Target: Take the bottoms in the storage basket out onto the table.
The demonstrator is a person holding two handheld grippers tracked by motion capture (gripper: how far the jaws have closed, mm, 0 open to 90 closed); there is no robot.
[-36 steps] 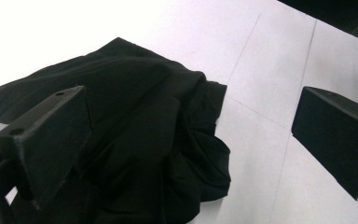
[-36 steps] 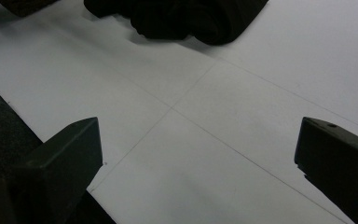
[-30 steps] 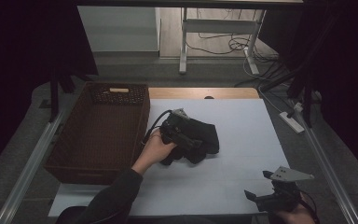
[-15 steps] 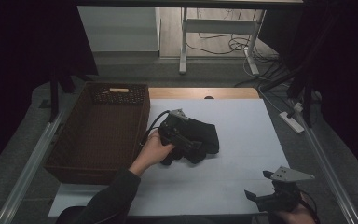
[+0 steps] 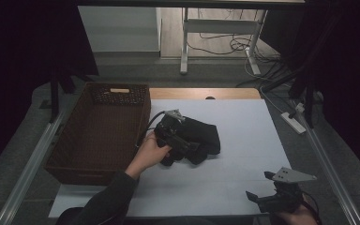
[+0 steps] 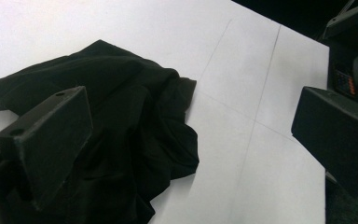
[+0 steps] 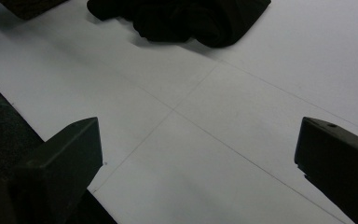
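Observation:
A crumpled black cloth [image 5: 205, 135] lies on the white paper sheet [image 5: 243, 126] near the table's middle. My left gripper [image 5: 187, 151] is held low over the cloth's near-left part, and its jaws are open. In the left gripper view the left jaw hangs over the black cloth [image 6: 135, 116] and the right jaw over bare paper, with the left gripper [image 6: 191, 116] gripping nothing. My right gripper [image 5: 258, 199] hovers open at the sheet's near right corner, well clear of the cloth. The right gripper view has the right gripper [image 7: 196, 140] over bare paper and the black cloth [image 7: 182, 16] far ahead.
A dark brown wicker basket [image 5: 98, 136] stands along the left side of the sheet, right beside the left hand [image 5: 147, 154]. A strip of bare wood [image 5: 206, 93] borders the sheet's far edge. Cables and a power strip [image 5: 293, 122] lie on the floor to the right.

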